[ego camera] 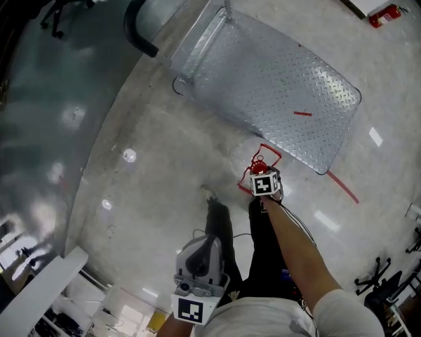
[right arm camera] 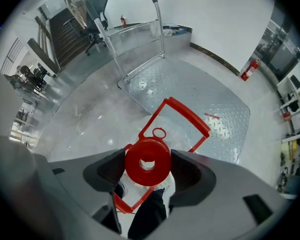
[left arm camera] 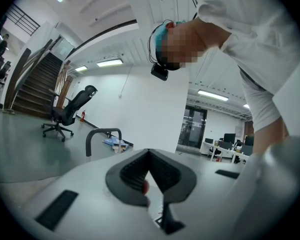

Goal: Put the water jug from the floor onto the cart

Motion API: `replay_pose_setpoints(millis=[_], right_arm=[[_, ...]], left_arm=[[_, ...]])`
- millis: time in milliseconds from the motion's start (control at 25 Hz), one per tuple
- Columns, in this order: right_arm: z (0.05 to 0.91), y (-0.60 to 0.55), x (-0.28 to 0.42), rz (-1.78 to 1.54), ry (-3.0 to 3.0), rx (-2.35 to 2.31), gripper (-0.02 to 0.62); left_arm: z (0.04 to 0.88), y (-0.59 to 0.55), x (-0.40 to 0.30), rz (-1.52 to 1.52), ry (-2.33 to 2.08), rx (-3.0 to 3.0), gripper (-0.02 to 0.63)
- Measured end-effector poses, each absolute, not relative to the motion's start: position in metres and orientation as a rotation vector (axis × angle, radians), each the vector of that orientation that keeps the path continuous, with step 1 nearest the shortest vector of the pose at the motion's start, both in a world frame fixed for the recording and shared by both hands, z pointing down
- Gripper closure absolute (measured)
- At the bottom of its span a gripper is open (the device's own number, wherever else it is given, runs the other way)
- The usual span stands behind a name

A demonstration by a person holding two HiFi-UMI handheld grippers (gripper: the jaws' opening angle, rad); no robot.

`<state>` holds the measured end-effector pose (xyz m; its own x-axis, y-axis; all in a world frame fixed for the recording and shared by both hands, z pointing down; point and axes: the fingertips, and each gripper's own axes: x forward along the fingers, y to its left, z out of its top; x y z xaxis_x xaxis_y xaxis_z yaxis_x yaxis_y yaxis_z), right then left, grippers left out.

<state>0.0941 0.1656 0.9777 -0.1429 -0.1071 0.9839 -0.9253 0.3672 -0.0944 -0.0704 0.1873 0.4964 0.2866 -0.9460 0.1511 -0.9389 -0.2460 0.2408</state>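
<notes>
The water jug (ego camera: 244, 150) is clear with a red cap (right arm camera: 147, 160) and a red carry handle (right arm camera: 189, 116). It sits by the near edge of the cart's diamond-plate deck (ego camera: 281, 90); whether it rests on the floor I cannot tell. My right gripper (ego camera: 259, 171) (right arm camera: 147, 170) is shut on the jug's capped neck, one jaw on each side. My left gripper (ego camera: 200, 258) (left arm camera: 149, 156) is held back near the person's body, tilted upward into the room, shut, with nothing in it. The cart's black push handle (ego camera: 137, 20) is at its far left end.
The person's dark trouser legs (ego camera: 221, 230) stand just behind the jug. A red tape line (ego camera: 344, 187) runs on the floor right of the cart. An office chair (left arm camera: 67, 111) and stairs (left arm camera: 35, 89) lie to the left, and a fire extinguisher (ego camera: 384, 16) is at the far wall.
</notes>
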Motion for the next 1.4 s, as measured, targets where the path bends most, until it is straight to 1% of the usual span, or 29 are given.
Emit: replay_pose_setpoints(millis=[280,480,680,840,1040,1400], right_arm=[[0.969,0.172,0.093,0.919,-1.546,0.915,0.324],[0.940,0.178,0.094,0.884,-1.574,0.871,0.324],[0.888,0.187,0.106,0.876,-1.581,0.806,0.324],[0.840,0.151,0.108,0.806,-1.635,0.778,0.324],[0.787,0.144,0.124,0.762,-1.674,0.733,0.324],[0.746,0.107,0.144,0.672,-1.738,0.709,0.325]], left_arm=[[0.495,0.190,-0.067,-0.054,-1.719,2.282,0.607],[0.482,0.190,-0.063,-0.078,-1.733,2.306,0.607],[0.449,0.191,-0.054,-0.107,-1.782,2.327,0.607],[0.412,0.175,-0.048,-0.169,-1.866,2.386,0.607],[0.369,0.179,-0.025,-0.193,-1.943,2.363,0.607],[0.333,0.164,0.007,-0.230,-2.016,2.381,0.607]])
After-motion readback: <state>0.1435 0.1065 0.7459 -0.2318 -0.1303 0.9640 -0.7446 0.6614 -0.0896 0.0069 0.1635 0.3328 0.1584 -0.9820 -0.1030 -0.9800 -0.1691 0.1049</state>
